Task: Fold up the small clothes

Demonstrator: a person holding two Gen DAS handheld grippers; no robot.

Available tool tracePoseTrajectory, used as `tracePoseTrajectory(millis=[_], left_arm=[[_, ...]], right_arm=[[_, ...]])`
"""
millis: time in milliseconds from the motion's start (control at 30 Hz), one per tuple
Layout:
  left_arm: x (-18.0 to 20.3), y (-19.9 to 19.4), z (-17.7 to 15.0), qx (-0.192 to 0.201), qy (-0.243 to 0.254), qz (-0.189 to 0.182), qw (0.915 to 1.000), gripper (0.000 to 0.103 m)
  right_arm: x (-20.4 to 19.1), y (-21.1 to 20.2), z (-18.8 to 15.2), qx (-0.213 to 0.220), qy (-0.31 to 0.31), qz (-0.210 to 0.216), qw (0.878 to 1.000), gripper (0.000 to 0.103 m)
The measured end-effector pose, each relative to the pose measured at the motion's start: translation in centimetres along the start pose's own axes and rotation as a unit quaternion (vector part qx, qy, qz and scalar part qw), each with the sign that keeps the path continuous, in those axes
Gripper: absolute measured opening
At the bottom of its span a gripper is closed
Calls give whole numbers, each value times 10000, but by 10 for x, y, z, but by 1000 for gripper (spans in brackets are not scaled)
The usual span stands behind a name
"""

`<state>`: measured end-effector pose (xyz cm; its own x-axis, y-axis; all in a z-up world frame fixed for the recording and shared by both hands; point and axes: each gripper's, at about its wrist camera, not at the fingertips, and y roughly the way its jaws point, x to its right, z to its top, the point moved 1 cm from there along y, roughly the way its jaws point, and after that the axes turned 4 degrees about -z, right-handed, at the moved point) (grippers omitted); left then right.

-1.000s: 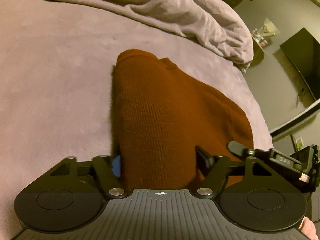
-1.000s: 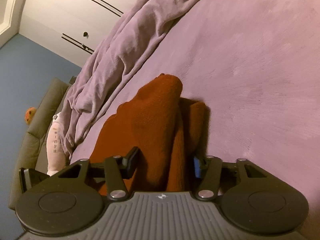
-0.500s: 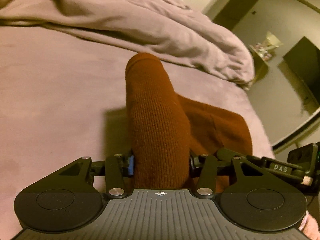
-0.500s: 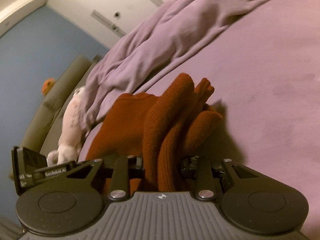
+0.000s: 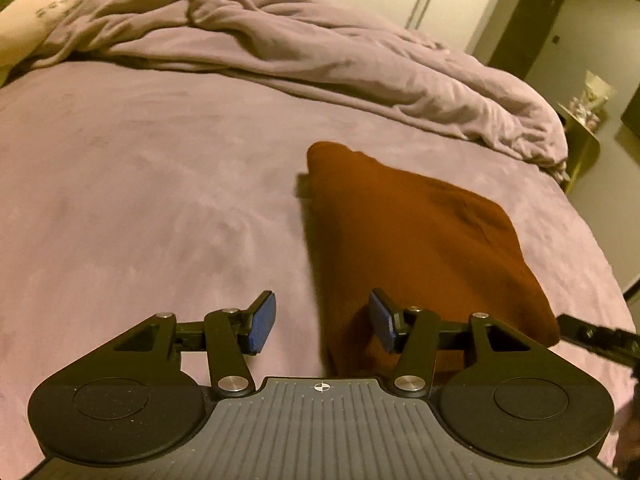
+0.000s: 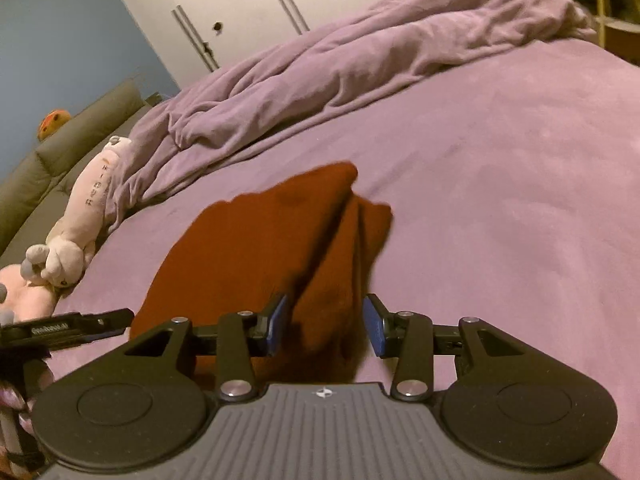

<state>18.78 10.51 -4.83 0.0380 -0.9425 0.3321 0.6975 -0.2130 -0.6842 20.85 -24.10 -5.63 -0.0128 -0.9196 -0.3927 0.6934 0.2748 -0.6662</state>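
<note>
Now folded: rust sweater [image 5: 420,240] flat on bed [image 5: 160,200], centre frame. Left hand-held gripper [image 5: 322,322] and right hand-held gripper [image 6: 324,324] released, jaws opening, cloth between untouched. Tidying possibly left.

Left wrist view was taken from behind the left gripper [image 5: 322,322], angled down across the bed [image 5: 140,200], close above it; the rust garment [image 5: 420,240] was seen toward 1 o'clock. Right wrist view was set likewise behind the right gripper [image 6: 324,328], the garment toward 11 o'clock. Garment, bed and bunched duvet [image 5: 320,48] were shared, and each gripper's tip was caught in the other view.
</note>
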Motion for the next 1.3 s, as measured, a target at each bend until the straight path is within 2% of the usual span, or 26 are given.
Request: tracePoseTrajectory(millis=[67,167,267,367,500,567,633,700,800,867,967,1067,1100,1167,1200,1267,1300], left_arm=[[5,-1,-1,-7,-13,-64,10000,57],[11,-7,-6,-7,124,-79,9999,59],[21,-9,-10,53,406,21,9992,63],[28,-6,-13,70,543,76,9985,67],[31,10,-14,-91,459,129,9988,69],[30,16,-17,-175,487,145,9986,69],[30,25,-22,-308,520,251,9979,73],[25,32,-25,-454,432,252,9977,75],[11,39,-26,-635,-4,181,9978,84],[8,36,-26,-688,-152,193,9973,84],[17,25,-33,-783,30,397,9961,85],[25,17,-47,-944,309,727,9924,85],[27,15,-52,-998,367,792,9912,85],[31,8,-62,-1049,390,880,9898,91],[33,3,-65,-1063,361,888,9897,95],[35,-7,-70,-1053,273,863,9903,97],[37,-10,-71,-1075,242,881,9900,97]], right_arm=[[-10,-9,-4,92,-125,69,9999,40],[-18,-4,-8,-61,25,169,9998,41],[-25,-11,-9,156,-167,118,9997,41],[-32,-5,-7,189,-273,155,9993,41],[-41,14,-15,73,-805,-172,9966,20],[-36,23,-20,-90,-871,-396,9954,19],[-31,29,-24,-120,-931,-445,9946,16],[-31,31,-27,-102,-1070,-467,9931,15],[-32,34,-29,-102,-1235,-495,9911,15],[-31,35,-30,-114,-1238,-462,9912,15],[-32,27,-31,-111,-1266,-508,9906,16],[-42,16,-36,-152,-1422,-805,9864,16],[-44,12,-38,-199,-1422,-904,9855,17],[-46,6,-45,-533,-1343,-1197,9822,31],[-44,3,-50,-720,-1229,-1187,9827,35],[-42,-8,-61,-923,-1075,-1044,9844,39],[-45,-13,-66,-1016,-1087,-1063,9831,52]])
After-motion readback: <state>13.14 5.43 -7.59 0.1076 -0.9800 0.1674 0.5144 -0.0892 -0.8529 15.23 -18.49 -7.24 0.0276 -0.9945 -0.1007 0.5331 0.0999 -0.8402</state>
